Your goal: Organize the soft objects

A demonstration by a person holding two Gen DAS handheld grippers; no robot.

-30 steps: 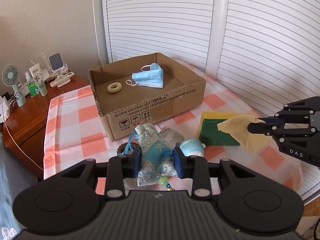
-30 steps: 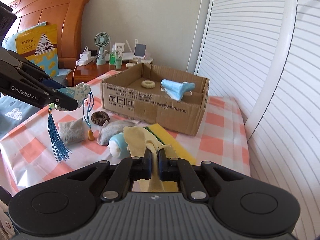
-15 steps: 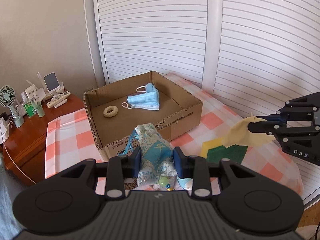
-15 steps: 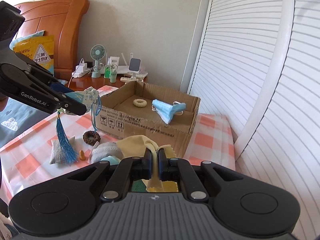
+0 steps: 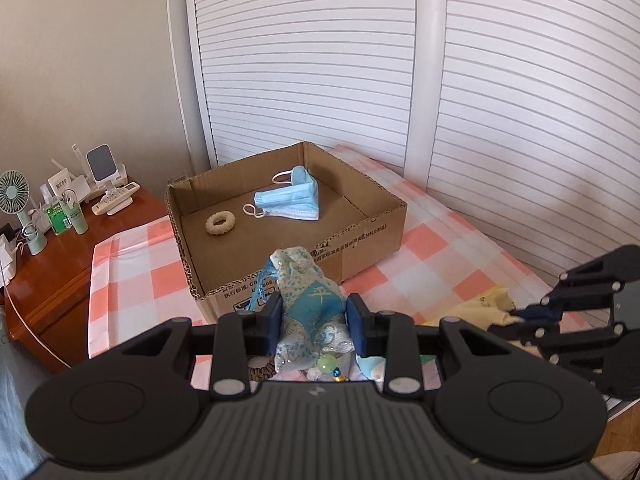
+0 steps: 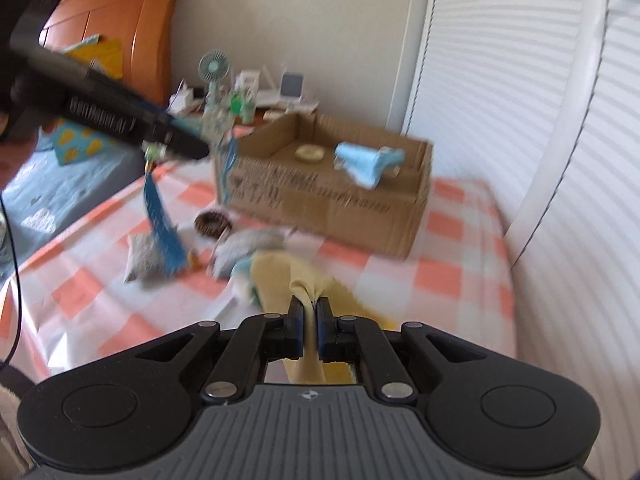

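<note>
My left gripper (image 5: 314,314) is shut on a blue patterned sachet (image 5: 310,308) with a blue tassel (image 6: 164,224), held in the air just in front of the open cardboard box (image 5: 360,248). In the box lie a blue face mask (image 5: 294,200) and a cream ring (image 5: 220,223). My right gripper (image 6: 309,326) is shut on a yellow cloth (image 6: 280,276), lifted above the checked tablecloth (image 6: 460,248). The right gripper shows at the right edge of the left wrist view (image 5: 516,316). The right wrist view is blurred.
On the cloth lie a grey pouch (image 6: 144,256), a grey sock-like item (image 6: 248,244), a brown ring (image 6: 212,224) and a pale blue soft toy (image 6: 240,276). A wooden nightstand (image 5: 52,264) with a fan and bottles stands left. Slatted doors (image 5: 500,120) are behind.
My left gripper has risen and moved closer to the box with the sachet. My right gripper has swung with the yellow cloth; its view has blurred.
</note>
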